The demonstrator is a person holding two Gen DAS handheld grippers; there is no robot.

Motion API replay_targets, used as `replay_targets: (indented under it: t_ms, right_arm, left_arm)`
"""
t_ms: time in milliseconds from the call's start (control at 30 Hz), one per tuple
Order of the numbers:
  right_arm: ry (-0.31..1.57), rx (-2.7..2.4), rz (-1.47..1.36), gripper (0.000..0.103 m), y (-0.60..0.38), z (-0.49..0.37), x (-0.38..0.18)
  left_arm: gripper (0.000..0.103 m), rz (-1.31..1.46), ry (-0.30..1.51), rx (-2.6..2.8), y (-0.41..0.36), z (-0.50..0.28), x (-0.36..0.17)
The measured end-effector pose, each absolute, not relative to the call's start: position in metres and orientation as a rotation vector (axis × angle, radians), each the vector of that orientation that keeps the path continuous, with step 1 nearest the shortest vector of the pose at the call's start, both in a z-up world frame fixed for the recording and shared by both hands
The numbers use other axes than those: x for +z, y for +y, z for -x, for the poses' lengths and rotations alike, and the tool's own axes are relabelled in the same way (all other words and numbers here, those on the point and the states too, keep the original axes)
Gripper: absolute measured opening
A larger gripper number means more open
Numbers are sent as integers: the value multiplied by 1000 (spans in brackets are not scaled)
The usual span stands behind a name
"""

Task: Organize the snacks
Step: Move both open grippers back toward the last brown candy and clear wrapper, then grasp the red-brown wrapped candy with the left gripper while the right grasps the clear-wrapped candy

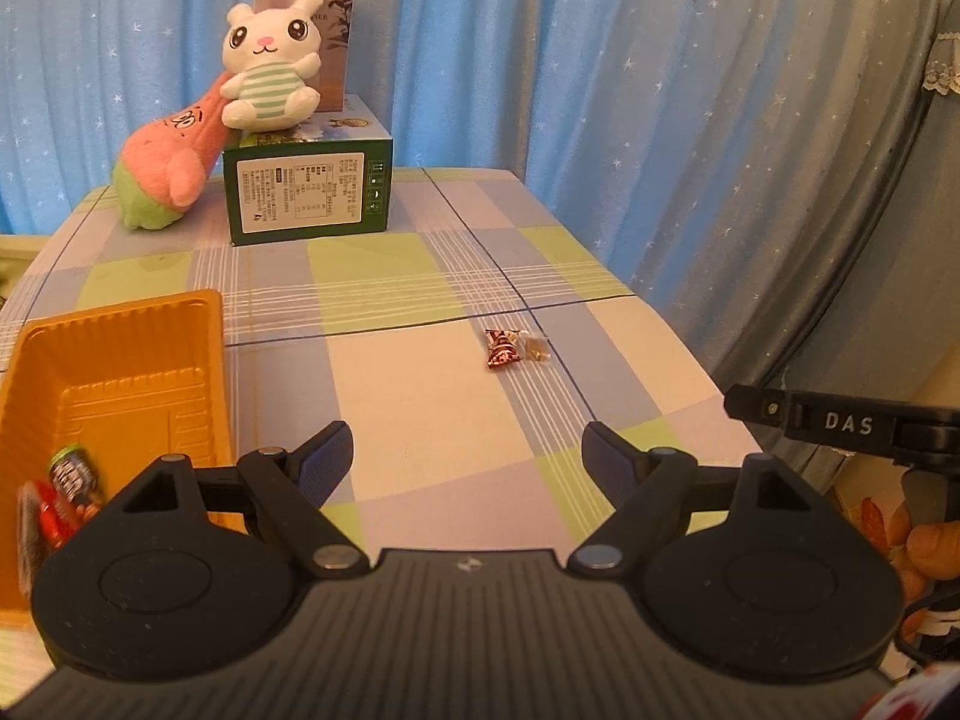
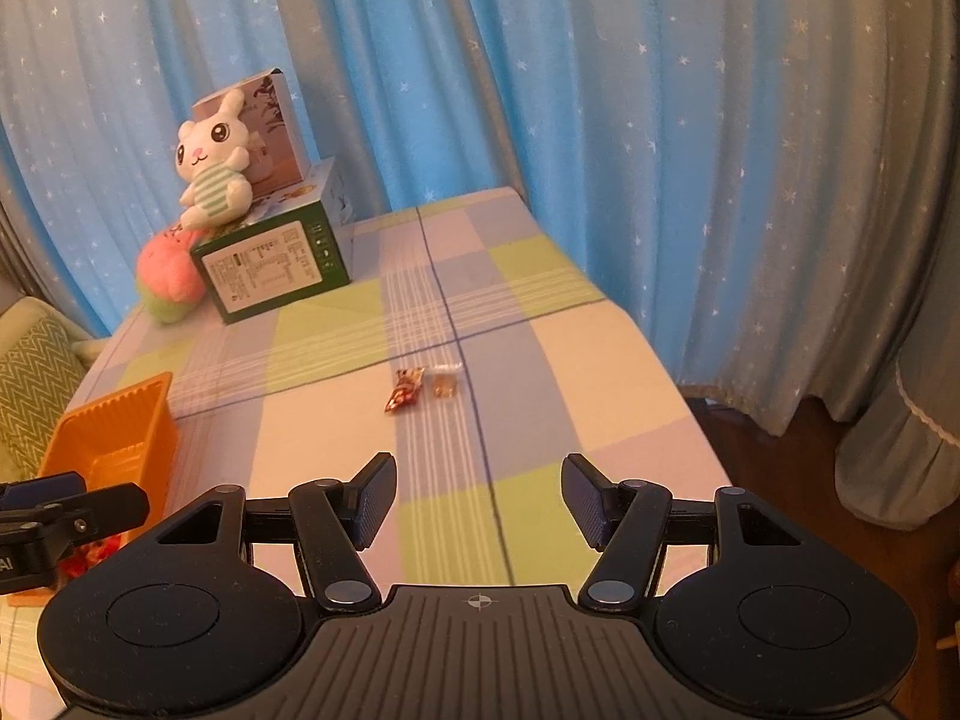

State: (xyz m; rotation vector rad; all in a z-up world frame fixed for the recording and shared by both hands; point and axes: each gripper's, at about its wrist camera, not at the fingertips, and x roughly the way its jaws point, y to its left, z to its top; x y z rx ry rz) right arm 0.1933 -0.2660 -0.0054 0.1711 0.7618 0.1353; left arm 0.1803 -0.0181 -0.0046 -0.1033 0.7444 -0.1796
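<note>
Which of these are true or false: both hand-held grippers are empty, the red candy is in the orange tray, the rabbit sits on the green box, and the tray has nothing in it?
1. Both the left hand-held gripper and the right hand-held gripper are open and hold nothing. True.
2. The red candy is in the orange tray. False: it lies on the tablecloth, beside a clear-wrapped candy.
3. The plush rabbit sits on the green box. True.
4. The tray is empty. False: wrapped snacks lie in it.
</note>
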Motion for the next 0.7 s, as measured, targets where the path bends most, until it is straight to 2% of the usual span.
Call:
replay_targets:
  t_ms: [233,433,500,533,567,700]
  right_arm:
    - [763,176,-161,61,-262,-232,-27]
    - [781,217,-157,61,-250,-284,-66]
    - [783,219,-151,57,-248,-291,-71]
    - [790,226,-147,50,-245,-305,-82]
    - [794,229,-143,47,-243,-312,-88]
    - [805,246,-134,46,-238,-336,-107]
  left_arm:
    - [82,111,760,-158,-18,-228,-26]
    - [82,113,771,-138,-15,-267,-43]
    - [82,115,776,-135,-15,-278,-49]
    - [82,116,778,-134,-15,-283,-52]
    - [82,116,781,-132,-15,-287,-55]
    - [82,114,792,-120,-18,-303,-64]
